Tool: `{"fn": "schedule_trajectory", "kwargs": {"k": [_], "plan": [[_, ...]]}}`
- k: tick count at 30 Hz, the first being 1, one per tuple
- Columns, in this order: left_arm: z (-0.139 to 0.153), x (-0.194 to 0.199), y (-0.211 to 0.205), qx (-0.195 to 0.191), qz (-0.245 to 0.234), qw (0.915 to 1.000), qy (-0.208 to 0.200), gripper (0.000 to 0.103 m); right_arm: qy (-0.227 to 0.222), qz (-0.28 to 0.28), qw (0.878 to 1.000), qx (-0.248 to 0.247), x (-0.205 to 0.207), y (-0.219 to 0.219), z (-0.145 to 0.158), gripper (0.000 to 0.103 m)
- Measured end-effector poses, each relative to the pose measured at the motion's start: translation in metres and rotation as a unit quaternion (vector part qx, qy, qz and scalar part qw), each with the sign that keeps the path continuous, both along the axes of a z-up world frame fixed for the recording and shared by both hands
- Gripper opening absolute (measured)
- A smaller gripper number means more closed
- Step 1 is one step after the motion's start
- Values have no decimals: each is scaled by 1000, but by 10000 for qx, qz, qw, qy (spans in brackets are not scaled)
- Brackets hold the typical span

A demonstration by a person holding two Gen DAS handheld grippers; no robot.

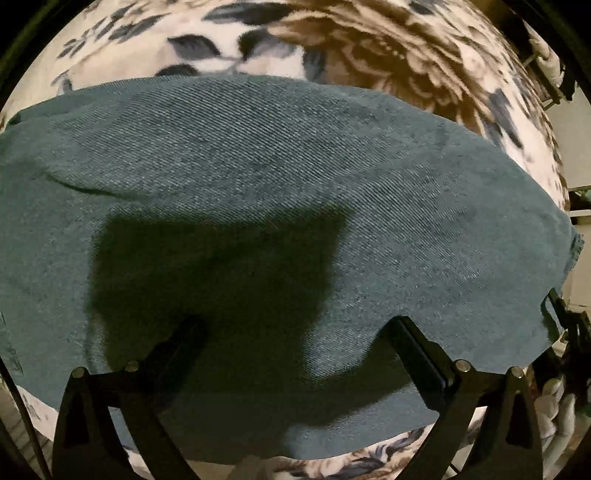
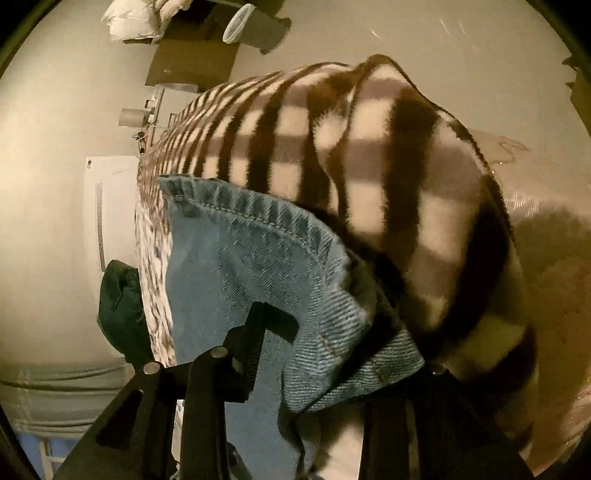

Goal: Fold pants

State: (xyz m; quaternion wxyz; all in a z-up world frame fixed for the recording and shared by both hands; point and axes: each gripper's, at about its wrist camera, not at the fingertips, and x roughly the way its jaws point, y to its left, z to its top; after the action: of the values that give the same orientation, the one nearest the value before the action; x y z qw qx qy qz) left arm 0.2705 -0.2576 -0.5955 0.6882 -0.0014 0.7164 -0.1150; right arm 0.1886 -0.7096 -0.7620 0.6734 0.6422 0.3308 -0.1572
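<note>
The blue denim pants (image 1: 258,177) lie spread flat over a floral blanket (image 1: 369,44) and fill the left wrist view. My left gripper (image 1: 295,325) hovers just above the cloth with its jaws wide apart and nothing between them; its shadow falls on the denim. In the right wrist view a hemmed edge of the pants (image 2: 236,236) is bunched and lifted. My right gripper (image 2: 332,343) is shut on this denim edge; the left finger (image 2: 266,325) shows, the right finger is hidden under the cloth.
A brown and cream striped blanket (image 2: 369,166) lies heaped behind the denim. A dark green cushion (image 2: 118,302) sits at the left. The floor (image 2: 55,129) holds boxes and a plastic cup (image 2: 236,22) far off.
</note>
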Motion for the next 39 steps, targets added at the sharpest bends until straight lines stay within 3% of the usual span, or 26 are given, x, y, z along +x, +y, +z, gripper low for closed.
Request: {"fn": "schedule_trajectory", "kwargs": {"k": [2,4,5,7,9,10,13,15,16,18,24,31,35,39], "plan": [[0,4,1,-10,49,10000,41,103,-107,-160,9998,-69,-7,6,-2,32],[1,8,6,-60,99,9999,33,103,-238,-349,9991,18,-14,6,4,14],[3,9,9,-116,126,9999,21,103,-584,-446,9973,14,-17,6,12,14],[5,9,12,-246,170,9996,-2,103,-854,-335,9955,-259,-11,11,25,14],[4,10,17,-362,216,9991,0,103,-743,-265,9966,-258,-7,14,16,22],[4,10,18,-386,228,9990,2,103,-682,-294,9972,-135,-7,12,8,39],[3,14,24,-438,254,9987,21,103,-866,-533,9945,253,-7,5,-18,42],[4,16,27,-494,303,9983,23,103,-726,-423,9964,97,0,7,-13,33],[4,18,29,-529,341,9980,20,103,-639,-349,9973,-21,3,8,-9,13],[7,18,36,-592,382,9975,8,103,-592,-359,9975,-104,4,8,1,8],[19,16,50,-597,331,9976,-87,103,-527,-249,9977,-340,3,14,37,7],[60,21,78,-652,606,9949,-471,103,-579,349,9906,-1191,52,44,127,7],[83,7,130,-673,945,9913,-620,103,-697,952,9792,-1651,95,89,175,7],[106,-18,197,-509,1405,9856,-793,103,-827,1813,9606,-1939,134,173,205,7]]}}
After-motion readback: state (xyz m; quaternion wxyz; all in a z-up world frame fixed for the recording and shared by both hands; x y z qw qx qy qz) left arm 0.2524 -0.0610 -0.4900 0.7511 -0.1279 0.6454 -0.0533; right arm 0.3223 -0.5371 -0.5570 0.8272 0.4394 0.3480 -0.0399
